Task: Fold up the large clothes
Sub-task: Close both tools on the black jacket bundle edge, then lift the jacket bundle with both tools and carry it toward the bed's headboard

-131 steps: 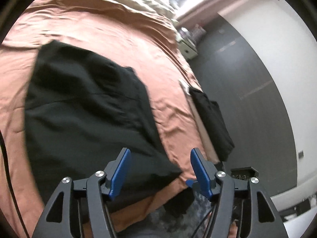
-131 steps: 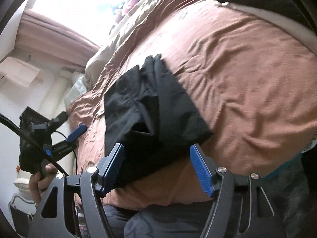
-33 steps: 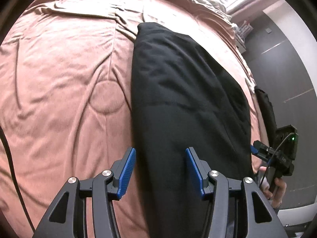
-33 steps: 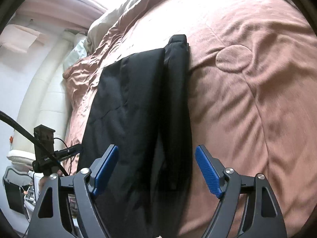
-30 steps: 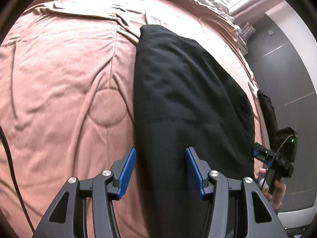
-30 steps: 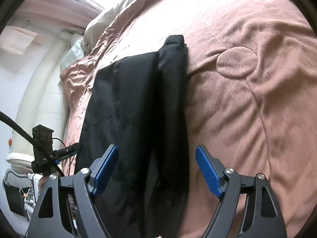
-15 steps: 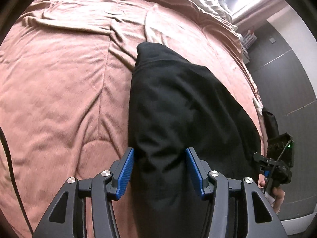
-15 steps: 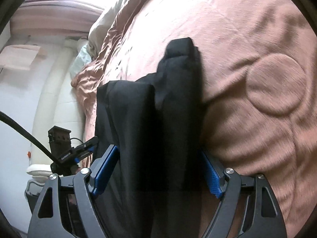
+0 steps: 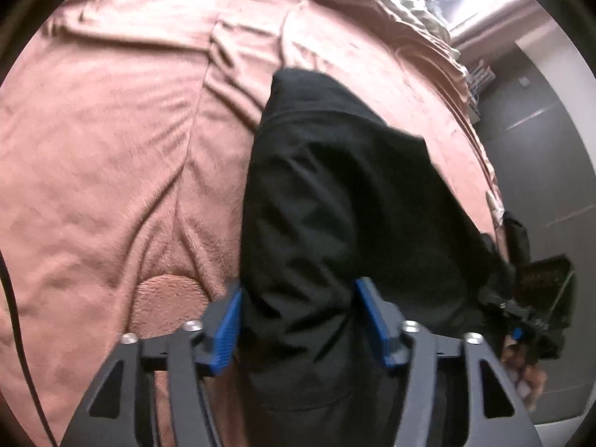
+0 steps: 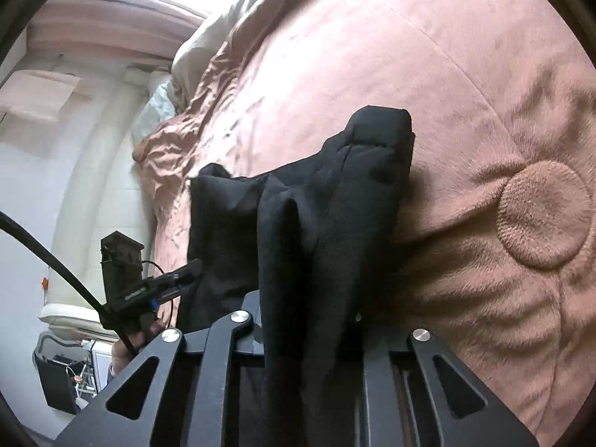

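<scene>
Right gripper [image 10: 309,320] is clamped on the black garment [image 10: 320,205], fabric bunched up ahead of it. Left gripper [image 9: 298,320] sits spread wide, garment [image 9: 335,205] between its fingers, pink blanket [image 9: 111,149] underneath.

My left gripper [image 9: 298,320] shows blue pads [image 9: 226,326] on black arms over a plain black garment [image 9: 335,193]. Beneath it I see a rosy brown blanket [image 9: 111,141] with a stitched circle [image 10: 544,214], beige bedding [image 10: 201,48] and a grey wall [image 9: 540,149].
</scene>
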The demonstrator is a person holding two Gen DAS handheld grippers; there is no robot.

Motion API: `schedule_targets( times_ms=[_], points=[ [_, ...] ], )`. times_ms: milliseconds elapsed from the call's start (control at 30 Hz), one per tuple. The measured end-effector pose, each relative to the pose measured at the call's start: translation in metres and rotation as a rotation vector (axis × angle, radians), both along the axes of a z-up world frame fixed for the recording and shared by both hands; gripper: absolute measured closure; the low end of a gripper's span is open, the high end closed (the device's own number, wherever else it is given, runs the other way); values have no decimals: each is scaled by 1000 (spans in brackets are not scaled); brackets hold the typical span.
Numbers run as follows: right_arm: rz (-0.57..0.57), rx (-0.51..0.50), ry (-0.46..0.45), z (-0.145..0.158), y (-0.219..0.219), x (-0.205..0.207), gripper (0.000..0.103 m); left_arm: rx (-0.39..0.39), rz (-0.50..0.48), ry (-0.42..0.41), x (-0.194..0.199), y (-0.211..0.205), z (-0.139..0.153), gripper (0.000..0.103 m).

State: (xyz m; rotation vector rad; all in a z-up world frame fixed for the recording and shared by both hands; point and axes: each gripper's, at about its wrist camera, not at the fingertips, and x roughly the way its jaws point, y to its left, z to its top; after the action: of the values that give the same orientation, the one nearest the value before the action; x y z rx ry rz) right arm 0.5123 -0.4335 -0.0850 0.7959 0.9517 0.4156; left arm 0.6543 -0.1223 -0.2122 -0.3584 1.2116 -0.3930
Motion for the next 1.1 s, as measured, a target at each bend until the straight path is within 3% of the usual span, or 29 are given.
schedule_targets(
  times_ms=[100, 200, 800, 1100],
  points=[
    [14, -26, -34, 15, 13, -7, 92, 19, -19, -49, -12, -7, 20, 75],
    [23, -46, -73, 31, 26, -16, 93, 27, -31, -95, -25, -7, 42, 81],
    [81, -103, -313, 123, 79, -117, 93, -56, 33, -353, -121, 64, 168, 84],
    [176, -123, -407, 162, 153, -130, 93, -50, 149, -468, -168, 131, 225, 85]
  ],
)
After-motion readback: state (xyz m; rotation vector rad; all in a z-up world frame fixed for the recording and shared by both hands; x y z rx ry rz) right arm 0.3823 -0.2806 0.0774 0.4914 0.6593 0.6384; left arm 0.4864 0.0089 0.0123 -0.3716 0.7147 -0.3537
